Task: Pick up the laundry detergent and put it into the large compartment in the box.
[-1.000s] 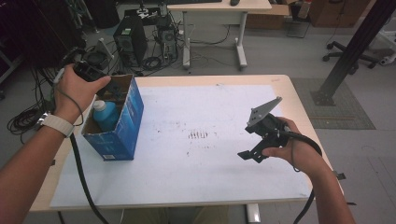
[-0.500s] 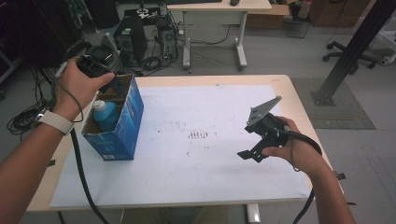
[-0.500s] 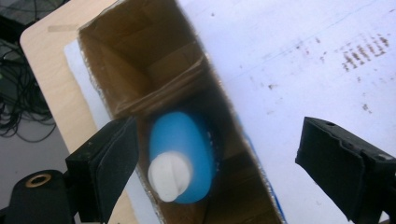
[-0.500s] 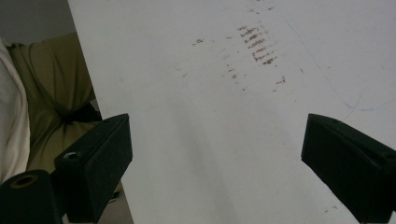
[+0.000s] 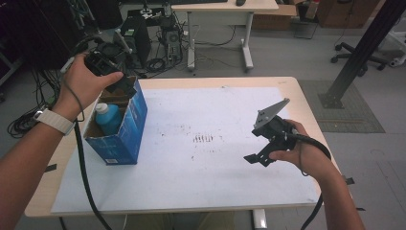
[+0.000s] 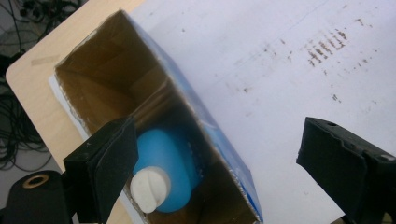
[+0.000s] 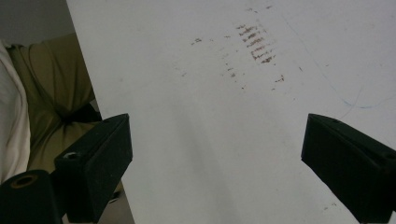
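Left tool: the left tool (image 5: pixel 117 72) hangs over the far end of the blue box (image 5: pixel 125 139), gripped in the person's left hand (image 5: pixel 88 81), jaws standing wide apart with nothing between them.
Left tool's own view: looking straight down, one jaw sits over the box's open top and the other over the white sheet (image 6: pixel 289 70), so the box's long blue wall runs between the two.
Blue box: an open-topped cardboard carton, brown inside, resting on the left part of the table (image 5: pixel 292 86), its long side running near to far.
Blue bottle: there it is, the blue bottle (image 6: pixel 163 172) with its white cap (image 6: pixel 149 189) down inside the box at its near end; in the high view it peeks out at (image 5: pixel 107 117).
Right tool: the right tool (image 5: pixel 261 155) hovers over the right half of the sheet, held in the right hand (image 5: pixel 299 153), jaws spread wide and empty, well apart from the box.
Right tool's own view: white sheet below, a cluster of brown marks (image 7: pixel 257 44) ahead, and the person's olive trousers (image 7: pixel 51 84) past the near edge.
Sheet: white sheet covers most of the table, with the brown marks (image 5: pixel 203 139) near the middle, between box and right tool.
Wrist: a white watch band (image 5: pixel 50 122) on the left arm.
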